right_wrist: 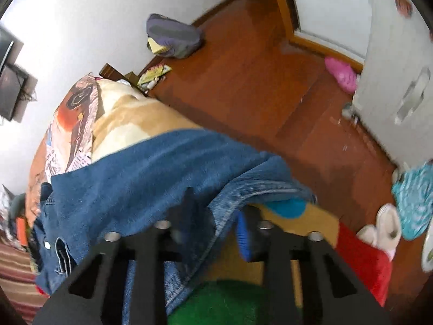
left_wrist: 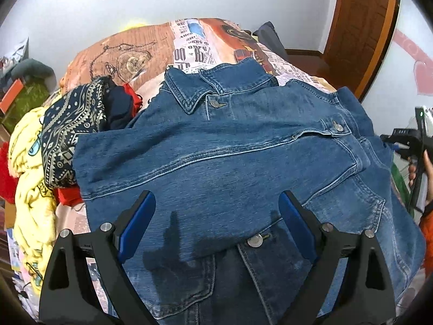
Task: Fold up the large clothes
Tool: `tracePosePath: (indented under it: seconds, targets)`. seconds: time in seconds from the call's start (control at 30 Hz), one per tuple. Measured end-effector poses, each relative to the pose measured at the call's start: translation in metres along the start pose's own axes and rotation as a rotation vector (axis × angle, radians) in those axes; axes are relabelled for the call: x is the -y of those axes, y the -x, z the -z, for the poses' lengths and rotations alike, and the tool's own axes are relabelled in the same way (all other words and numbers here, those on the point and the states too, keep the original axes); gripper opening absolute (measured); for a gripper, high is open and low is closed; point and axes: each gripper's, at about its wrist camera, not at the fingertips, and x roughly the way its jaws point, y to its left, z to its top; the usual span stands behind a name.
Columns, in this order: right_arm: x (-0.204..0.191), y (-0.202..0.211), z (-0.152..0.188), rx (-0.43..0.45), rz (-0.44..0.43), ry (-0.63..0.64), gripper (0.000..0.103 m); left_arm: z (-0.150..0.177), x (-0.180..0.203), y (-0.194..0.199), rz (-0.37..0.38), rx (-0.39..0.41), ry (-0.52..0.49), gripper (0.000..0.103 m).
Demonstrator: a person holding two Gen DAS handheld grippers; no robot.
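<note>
The left hand-held gripper [left_wrist: 216, 224] is spread wide, holding nothing, over the blue jean jacket [left_wrist: 230, 146]. The right hand-held gripper [right_wrist: 213, 230] looks partly spread by the jacket's edge; I cannot tell if it pinches it. The jacket lies on the bed [left_wrist: 130, 54], beside a pile of clothes [left_wrist: 54, 140].

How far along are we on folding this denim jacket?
Early. Done: the denim jacket lies face-up on the bed, one sleeve folded across its chest. In hand: the right gripper seems closed on the jacket's edge; the left gripper hovers open. Left: remaining folds, plus the pile of clothes.
</note>
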Motion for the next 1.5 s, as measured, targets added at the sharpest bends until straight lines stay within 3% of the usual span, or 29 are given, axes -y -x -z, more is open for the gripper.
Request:
tracePosePath:
  seconds: [0.2,0.43,0.57,0.67,0.77,0.87,0.97,1.07,1.2,1.27,1.37,1.5]
  targets:
    - [-0.051,0.060,-0.010,0.137,-0.034,0.195,0.010,0.001,-0.003,0.007,0.016,0.021,0.000,0.092]
    - [-0.154,0.144,0.016,0.259,-0.247,0.485,0.008,0.001,-0.008,0.027,0.036,0.073,0.005,0.092]
    - [-0.206,0.157,0.061,0.186,-0.410,0.663,0.009,0.005,-0.013,0.038,0.033,0.093,0.006,0.092]
    - [-0.228,0.133,0.096,0.067,-0.438,0.744,0.009,0.010,-0.019,0.041,0.030,0.091,0.015,0.092]
    - [-0.236,0.092,0.126,-0.108,-0.427,0.769,0.009,0.016,-0.027,0.044,0.030,0.085,0.027,0.092]
    - [-0.237,0.053,0.154,-0.253,-0.360,0.786,0.009,0.023,-0.035,0.046,0.040,0.071,0.047,0.092]
    - [-0.225,0.037,0.168,-0.348,-0.333,0.784,0.012,0.027,-0.039,0.047,0.049,0.058,0.052,0.092]
    - [-0.219,0.038,0.173,-0.375,-0.310,0.786,0.012,0.026,-0.037,0.046,0.044,0.052,0.037,0.092]
    - [-0.211,0.059,0.159,-0.347,-0.342,0.753,0.028,0.012,-0.020,0.049,0.046,0.064,-0.018,0.092]
    - [-0.202,0.075,0.146,-0.262,-0.328,0.720,0.039,0.004,-0.009,0.051,0.050,0.080,-0.049,0.092]
    - [-0.187,0.096,0.125,-0.145,-0.303,0.709,0.040,-0.013,0.014,0.054,0.072,0.104,-0.105,0.092]
    - [-0.168,0.113,0.103,-0.052,-0.278,0.657,0.051,-0.039,0.052,0.049,0.133,0.120,-0.192,0.092]
